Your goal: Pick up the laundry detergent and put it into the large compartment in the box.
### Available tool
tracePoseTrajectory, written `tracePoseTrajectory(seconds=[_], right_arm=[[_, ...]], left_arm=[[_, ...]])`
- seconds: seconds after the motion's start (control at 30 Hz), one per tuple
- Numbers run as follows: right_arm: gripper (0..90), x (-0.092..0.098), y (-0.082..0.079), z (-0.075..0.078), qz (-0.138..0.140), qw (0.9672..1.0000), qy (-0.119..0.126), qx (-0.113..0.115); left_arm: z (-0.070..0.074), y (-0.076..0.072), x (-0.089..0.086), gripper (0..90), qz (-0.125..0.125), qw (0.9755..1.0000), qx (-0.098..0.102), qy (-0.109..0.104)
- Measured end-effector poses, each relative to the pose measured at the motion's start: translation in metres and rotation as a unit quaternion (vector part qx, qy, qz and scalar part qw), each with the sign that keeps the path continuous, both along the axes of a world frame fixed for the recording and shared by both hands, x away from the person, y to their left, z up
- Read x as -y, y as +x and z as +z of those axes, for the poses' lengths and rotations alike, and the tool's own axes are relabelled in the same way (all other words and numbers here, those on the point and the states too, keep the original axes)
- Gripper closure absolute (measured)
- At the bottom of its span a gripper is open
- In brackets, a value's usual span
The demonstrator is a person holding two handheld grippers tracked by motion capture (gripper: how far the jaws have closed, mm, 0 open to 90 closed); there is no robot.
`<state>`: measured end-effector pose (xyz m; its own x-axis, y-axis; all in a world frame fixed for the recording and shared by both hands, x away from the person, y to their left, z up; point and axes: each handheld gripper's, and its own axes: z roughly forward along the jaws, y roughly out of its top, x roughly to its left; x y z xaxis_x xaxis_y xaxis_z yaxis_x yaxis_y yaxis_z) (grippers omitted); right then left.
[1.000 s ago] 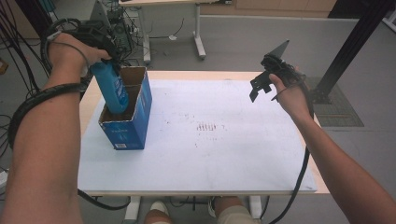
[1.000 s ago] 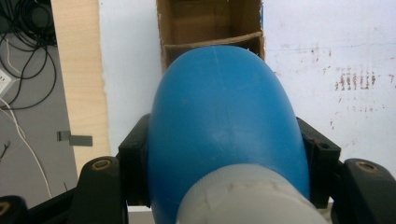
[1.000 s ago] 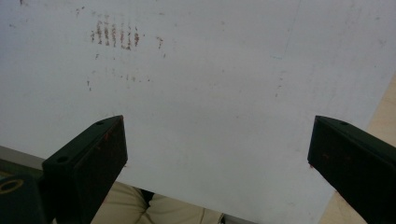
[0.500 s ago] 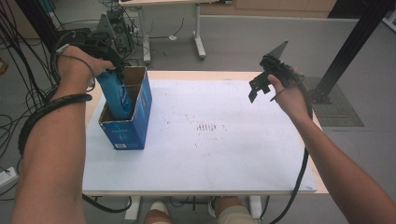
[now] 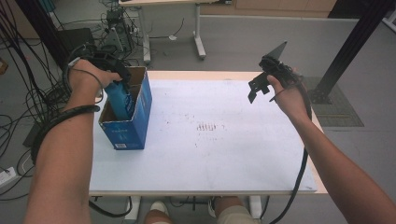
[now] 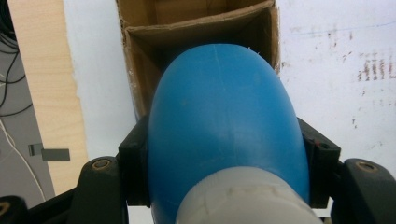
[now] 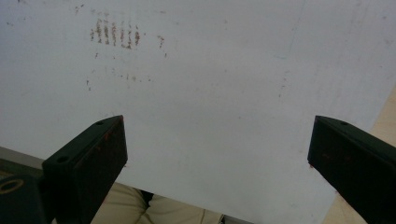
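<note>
**Blue bottle goes into the box, base first**

The left gripper [image 5: 116, 80] is clamped on a blue bottle [image 5: 120, 100], its black jaws pressing the rounded shoulders from both sides just below the white cap [image 6: 243, 198]. The bottle hangs straight beneath the gripper, long axis near upright and leaning slightly, base down and cap up, with its lower part already inside the open top of the box [image 5: 140, 112]. In the left gripper view the base points into the brown cardboard cavity, close to the near wall. The coming move looks to turn on that line: bottle above, box floor below, and little room to either side.

The bottle is smooth, glossy plastic, oval in section, with a faint mould seam down its middle. The box is tall and narrow, printed blue outside, raw corrugated card inside, its top edges ragged. It stands near the left edge of the table [image 5: 224, 158], a matt white board marked with small rust-coloured scuffs.

The right gripper [image 5: 259, 86] is held aloft over the far right of the table, well apart from the box, jaws spread wide with nothing between them. The left hand is plainly the nearer.
</note>
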<state>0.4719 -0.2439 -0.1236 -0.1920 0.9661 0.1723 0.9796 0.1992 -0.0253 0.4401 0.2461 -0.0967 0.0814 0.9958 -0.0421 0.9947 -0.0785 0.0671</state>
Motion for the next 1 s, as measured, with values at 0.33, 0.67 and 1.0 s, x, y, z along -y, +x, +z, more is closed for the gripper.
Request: tracePoseTrajectory(seconds=[0.33,0.67,1.0], right_arm=[[4.5,0.001,0.001,-0.007,-0.001,1.0,0.003,-0.006],[4.5,0.0,0.003,-0.011,0.0,1.0,0.003,-0.009],[4.5,0.004,0.003,-0.016,-0.004,0.9999,0.003,-0.012]], left_arm=[[-0.022,-0.001,0.004,37.1,-0.003,1.0,-0.004,0.005],[-0.04,-0.001,0.009,37.1,-0.015,0.9999,-0.003,0.008],[-0.051,-0.001,0.012,37.1,-0.023,0.9997,-0.004,0.011]])
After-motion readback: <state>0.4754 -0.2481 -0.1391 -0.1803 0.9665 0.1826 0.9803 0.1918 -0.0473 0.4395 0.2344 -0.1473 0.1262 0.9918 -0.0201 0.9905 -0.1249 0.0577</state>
